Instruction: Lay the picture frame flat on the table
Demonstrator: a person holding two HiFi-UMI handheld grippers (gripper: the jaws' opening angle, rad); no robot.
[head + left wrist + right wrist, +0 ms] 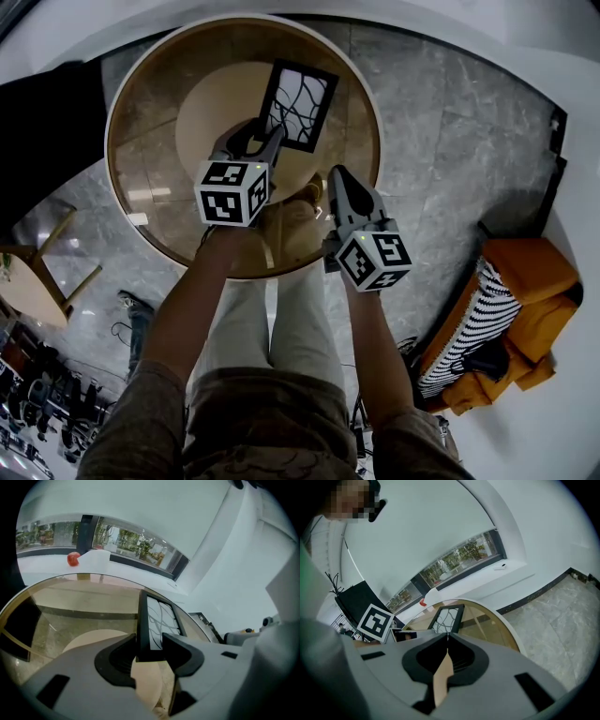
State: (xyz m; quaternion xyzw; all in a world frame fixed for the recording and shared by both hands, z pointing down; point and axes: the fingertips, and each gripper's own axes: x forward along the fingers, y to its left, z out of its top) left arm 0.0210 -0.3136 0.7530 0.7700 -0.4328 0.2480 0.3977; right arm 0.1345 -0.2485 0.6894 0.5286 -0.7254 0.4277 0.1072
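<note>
Straddling picture frame point(159, 616), L gripper point(150, 638) jaws apart; R gripper point(448, 635) jaws together.

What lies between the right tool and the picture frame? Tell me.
Only bare glass tabletop separates the right tool from the picture frame, shown in the right gripper view.
</note>
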